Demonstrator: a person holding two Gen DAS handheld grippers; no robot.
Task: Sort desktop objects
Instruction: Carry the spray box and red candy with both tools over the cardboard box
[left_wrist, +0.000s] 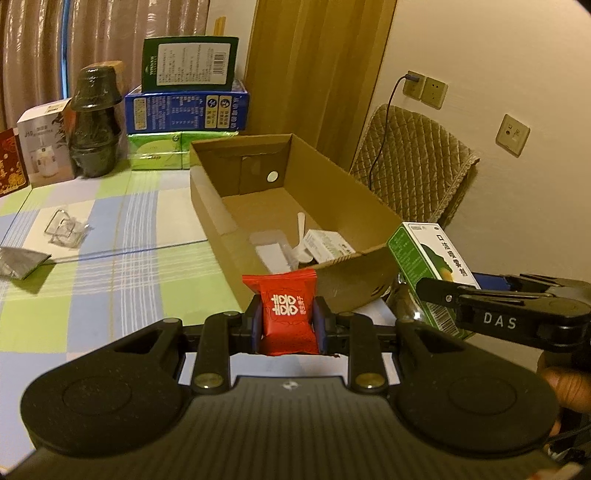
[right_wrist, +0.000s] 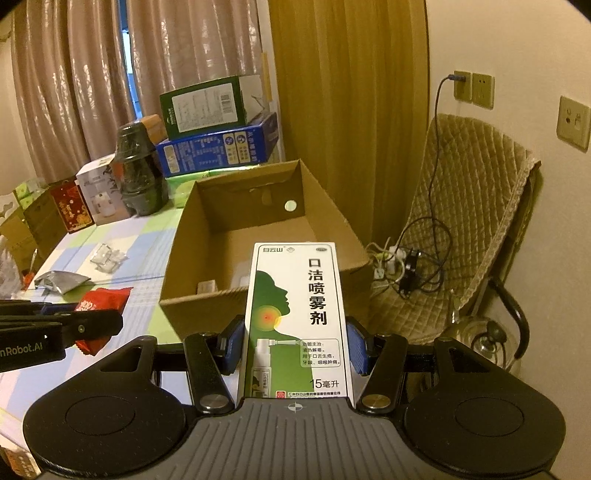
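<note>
Left wrist view: left hand-held gripper (left_wrist: 289, 325) pinching red candy packet (left_wrist: 289, 312), right hand-held gripper (right_wrist: 295, 341) clamping spray box (right_wrist: 297, 317).

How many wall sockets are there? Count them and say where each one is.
3, all on the wall right of the chair: one with a plug in it, one beside it, one lower right. Others may be hidden.
</note>
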